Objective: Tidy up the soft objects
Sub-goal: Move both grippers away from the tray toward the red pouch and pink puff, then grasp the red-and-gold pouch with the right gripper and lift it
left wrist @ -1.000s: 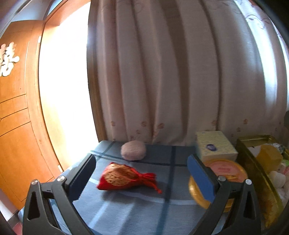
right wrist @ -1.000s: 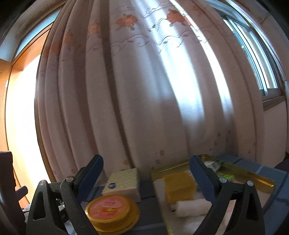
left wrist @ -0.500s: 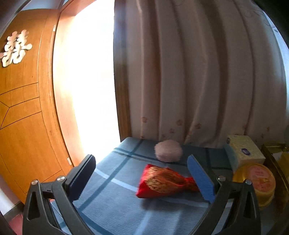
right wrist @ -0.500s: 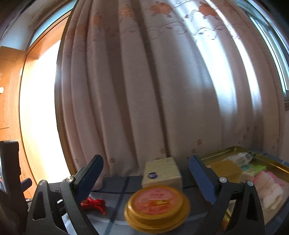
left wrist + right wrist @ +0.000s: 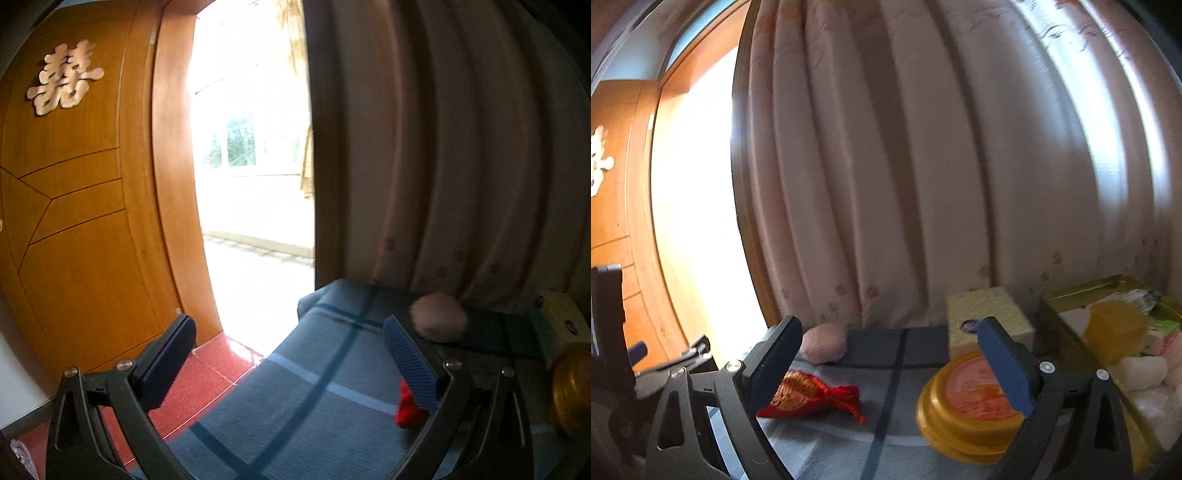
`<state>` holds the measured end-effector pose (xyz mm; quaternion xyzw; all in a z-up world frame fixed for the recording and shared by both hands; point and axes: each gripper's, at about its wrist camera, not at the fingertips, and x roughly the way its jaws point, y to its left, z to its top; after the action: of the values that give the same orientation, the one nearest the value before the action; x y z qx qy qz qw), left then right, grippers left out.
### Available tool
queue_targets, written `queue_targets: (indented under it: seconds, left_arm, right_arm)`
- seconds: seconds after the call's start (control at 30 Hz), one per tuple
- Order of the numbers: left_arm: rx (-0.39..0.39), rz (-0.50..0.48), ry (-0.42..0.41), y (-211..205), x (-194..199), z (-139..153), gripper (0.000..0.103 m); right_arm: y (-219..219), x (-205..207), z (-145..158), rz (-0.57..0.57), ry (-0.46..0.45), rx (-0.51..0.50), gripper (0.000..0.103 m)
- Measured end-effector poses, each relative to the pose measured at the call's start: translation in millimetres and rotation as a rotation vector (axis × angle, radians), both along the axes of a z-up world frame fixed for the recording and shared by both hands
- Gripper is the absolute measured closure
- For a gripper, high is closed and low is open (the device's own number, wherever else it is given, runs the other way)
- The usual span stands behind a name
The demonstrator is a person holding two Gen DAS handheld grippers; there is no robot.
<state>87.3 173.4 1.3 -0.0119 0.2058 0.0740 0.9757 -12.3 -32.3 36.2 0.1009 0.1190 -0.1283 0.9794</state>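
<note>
A red and gold drawstring pouch lies on the blue checked tablecloth. A pink fluffy puff lies behind it near the curtain. My right gripper is open and empty, above the cloth between the pouch and a round tin. My left gripper is open and empty, over the table's left edge. In the left wrist view only a corner of the pouch shows behind the right finger, and the puff lies beyond it.
A gold round tin with an orange lid and a yellow box stand right of the pouch. A gold tray at the right holds several soft items. A curtain hangs behind. A wooden door and red floor lie left.
Both grippers have swung left. The pouch slid behind the left gripper's right finger in its view; the pouch and puff came into the right view. Both stayed open.
</note>
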Motion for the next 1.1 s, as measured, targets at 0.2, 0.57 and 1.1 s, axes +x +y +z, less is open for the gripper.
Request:
queue_targets:
  seconds: [0.2, 0.57, 1.1]
  left_arm:
    - [-0.054, 0.038, 0.065, 17, 16, -6, 0.001]
    - [-0.004, 0.058, 0.117, 18, 33, -11, 0.001]
    - [0.023, 0.019, 0.197, 14, 40, -14, 0.001]
  right_arm:
    - [16, 27, -8, 0.087, 0.111, 0.005, 0.006]
    - [37, 73, -26, 0.240, 0.301, 0.025, 0.006]
    - [46, 103, -40, 0.304, 0.382, 0.043, 0.006]
